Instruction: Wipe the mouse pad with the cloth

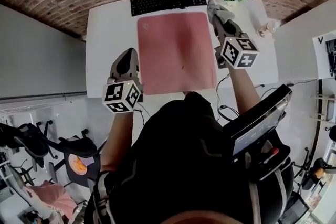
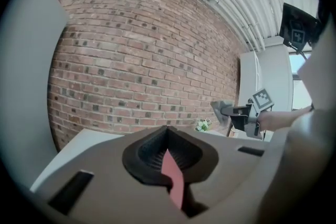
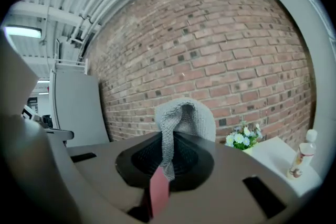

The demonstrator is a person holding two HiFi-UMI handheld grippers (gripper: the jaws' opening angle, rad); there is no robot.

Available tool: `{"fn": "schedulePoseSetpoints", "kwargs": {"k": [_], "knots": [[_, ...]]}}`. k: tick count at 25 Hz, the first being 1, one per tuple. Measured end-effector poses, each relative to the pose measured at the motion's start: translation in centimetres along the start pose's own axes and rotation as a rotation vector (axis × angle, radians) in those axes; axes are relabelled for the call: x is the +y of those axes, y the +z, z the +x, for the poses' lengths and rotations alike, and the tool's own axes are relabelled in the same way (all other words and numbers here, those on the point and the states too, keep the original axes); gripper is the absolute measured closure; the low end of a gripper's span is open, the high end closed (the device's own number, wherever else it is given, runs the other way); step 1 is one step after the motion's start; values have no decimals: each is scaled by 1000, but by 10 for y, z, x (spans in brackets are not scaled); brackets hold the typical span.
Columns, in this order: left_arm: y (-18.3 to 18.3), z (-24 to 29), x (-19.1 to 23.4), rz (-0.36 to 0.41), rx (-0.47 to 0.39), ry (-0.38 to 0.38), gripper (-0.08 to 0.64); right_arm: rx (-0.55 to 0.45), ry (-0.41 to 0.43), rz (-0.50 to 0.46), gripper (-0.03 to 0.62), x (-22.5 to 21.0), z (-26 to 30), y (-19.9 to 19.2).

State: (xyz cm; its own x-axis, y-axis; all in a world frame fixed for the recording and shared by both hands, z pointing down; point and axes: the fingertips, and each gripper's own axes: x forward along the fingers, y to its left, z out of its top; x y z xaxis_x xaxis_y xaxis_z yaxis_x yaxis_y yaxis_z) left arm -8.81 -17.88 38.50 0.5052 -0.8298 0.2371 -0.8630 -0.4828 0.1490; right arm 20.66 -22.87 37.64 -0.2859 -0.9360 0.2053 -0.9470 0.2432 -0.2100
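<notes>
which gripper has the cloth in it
The right gripper: a grey cloth is pinched in its jaws. The left gripper is shut on nothing.

- Pink rectangular mouse pad: part of its near edge lies hidden under the person's dark-clothed shoulder. In both gripper views it shows only as a thin sliver.
- Grey knitted cloth: lower end buried in the pinch of the right gripper.
- Small clear bottle: label too blurred to read.
- White table: near edge partly covered by the person.
</notes>
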Motion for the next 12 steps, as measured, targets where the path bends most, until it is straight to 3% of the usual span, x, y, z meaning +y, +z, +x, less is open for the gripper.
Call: {"fn": "schedulePoseSetpoints", "kwargs": {"k": [5, 12], "knots": [[24, -40, -8, 27, -86, -8, 558, -77, 28, -68, 563, 50, -54, 27], [41, -81, -22, 25, -138, -33, 558, -112, 42, -89, 563, 85, -96, 28]]}}
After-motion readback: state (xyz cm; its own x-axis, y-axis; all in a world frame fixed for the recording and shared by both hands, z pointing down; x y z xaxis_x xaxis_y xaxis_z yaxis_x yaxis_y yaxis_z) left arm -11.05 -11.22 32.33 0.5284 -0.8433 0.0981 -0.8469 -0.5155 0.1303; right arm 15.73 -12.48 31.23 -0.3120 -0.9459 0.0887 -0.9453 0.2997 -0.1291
